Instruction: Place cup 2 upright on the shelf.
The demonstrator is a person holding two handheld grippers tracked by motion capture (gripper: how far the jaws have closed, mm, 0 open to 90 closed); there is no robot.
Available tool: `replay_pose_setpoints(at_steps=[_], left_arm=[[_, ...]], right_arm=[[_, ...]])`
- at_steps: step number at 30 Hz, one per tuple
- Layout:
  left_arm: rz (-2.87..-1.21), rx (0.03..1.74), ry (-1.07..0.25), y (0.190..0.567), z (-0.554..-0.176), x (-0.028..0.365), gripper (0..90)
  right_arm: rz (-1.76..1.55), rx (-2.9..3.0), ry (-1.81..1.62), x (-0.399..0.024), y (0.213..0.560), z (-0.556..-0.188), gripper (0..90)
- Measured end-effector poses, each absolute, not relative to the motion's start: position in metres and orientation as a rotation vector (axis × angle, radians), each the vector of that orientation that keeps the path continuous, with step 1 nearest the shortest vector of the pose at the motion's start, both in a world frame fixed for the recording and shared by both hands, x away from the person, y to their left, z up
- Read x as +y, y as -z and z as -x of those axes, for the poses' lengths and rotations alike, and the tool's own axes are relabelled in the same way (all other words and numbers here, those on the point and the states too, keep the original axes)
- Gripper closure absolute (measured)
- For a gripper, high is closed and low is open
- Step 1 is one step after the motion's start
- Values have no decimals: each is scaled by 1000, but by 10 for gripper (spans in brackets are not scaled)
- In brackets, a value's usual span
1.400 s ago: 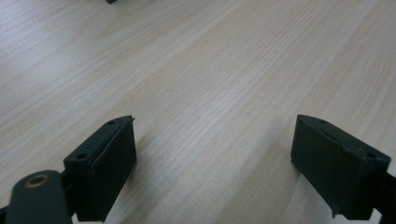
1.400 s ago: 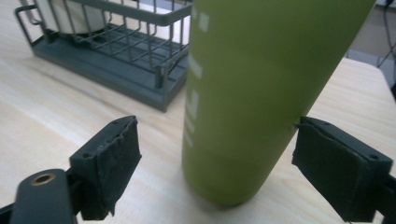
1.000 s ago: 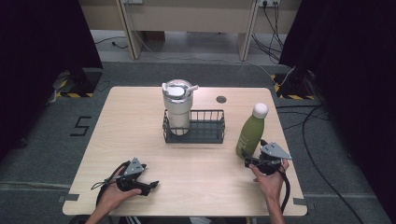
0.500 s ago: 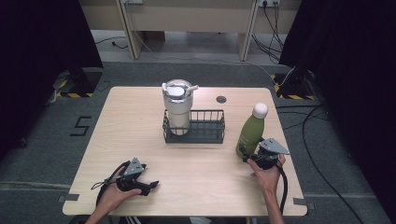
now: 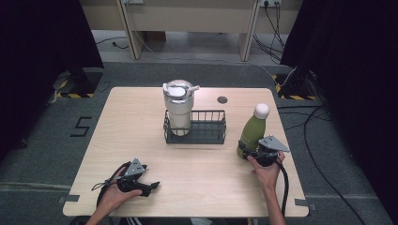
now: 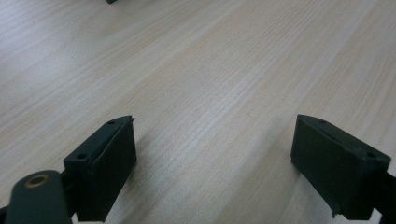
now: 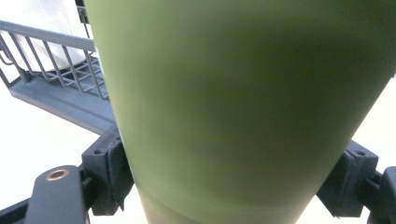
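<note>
A pale wooden table (image 5: pixel 141 136) stands on grey carpet. A black wire basket (image 5: pixel 206 133) sits near its middle, toward the far side, with a white tumbler (image 5: pixel 178 105) standing upright in its left end. A green bottle (image 5: pixel 251 131) with a white cap stands upright on the wood just right of the basket, apart from it. A small dark round hole (image 5: pixel 222 99) marks the top near the far edge. Bare wood grain lies along the near left part of the table.
</note>
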State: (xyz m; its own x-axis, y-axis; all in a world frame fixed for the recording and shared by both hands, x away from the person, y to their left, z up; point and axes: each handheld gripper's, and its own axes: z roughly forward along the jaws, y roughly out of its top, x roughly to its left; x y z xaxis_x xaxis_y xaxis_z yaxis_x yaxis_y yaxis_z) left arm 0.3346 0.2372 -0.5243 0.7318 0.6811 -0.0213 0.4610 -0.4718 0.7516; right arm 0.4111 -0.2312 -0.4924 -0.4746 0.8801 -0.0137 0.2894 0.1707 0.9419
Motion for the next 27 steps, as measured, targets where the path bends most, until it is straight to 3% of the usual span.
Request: replay_pose_setpoints(at_steps=[13, 27], left_arm=[[-2152, 859, -361, 524, -335, 237, 134], [-2152, 859, -361, 524, -335, 237, 134]], right_arm=[[-1057, 1838, -1286, -227, 490, -408, 208], [-1024, 1852, -1294, -224, 463, -398, 208]])
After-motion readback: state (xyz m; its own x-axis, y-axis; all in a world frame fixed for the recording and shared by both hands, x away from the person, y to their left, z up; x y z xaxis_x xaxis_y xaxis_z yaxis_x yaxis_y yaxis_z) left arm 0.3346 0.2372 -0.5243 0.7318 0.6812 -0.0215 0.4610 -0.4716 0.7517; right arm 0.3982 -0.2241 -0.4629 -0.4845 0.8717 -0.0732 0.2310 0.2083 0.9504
